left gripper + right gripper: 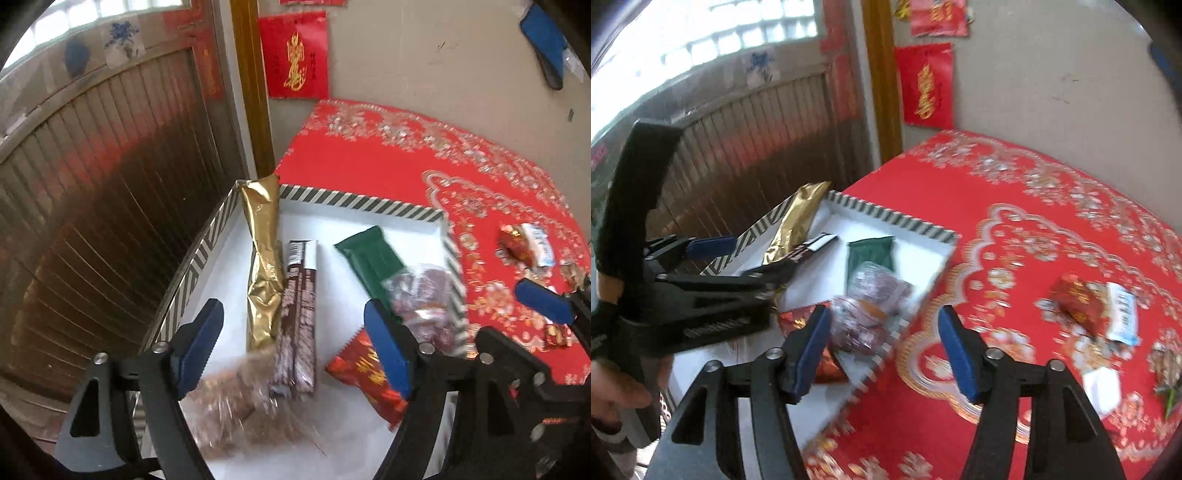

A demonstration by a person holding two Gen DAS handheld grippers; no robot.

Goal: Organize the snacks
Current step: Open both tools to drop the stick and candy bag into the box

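A white tray with a striped rim (354,201) holds a gold packet (264,273), brown bars (301,306), a green packet (373,258) and a red packet (365,373). My left gripper (295,350) is open above the tray. A blurred clear bag of brown snacks (236,398) lies under its left finger, untouched by the pads. My right gripper (886,350) is open over the tray's right rim (923,302). A clear bag of reddish snacks (871,306) lies just ahead of its left finger, free of the pads.
The tray sits at the left edge of a red patterned cloth (1015,192). A red packet (1078,299), a white and blue packet (1123,314) and small wrapped pieces (1167,362) lie on the cloth to the right. A slatted wooden door (110,184) stands left of the tray.
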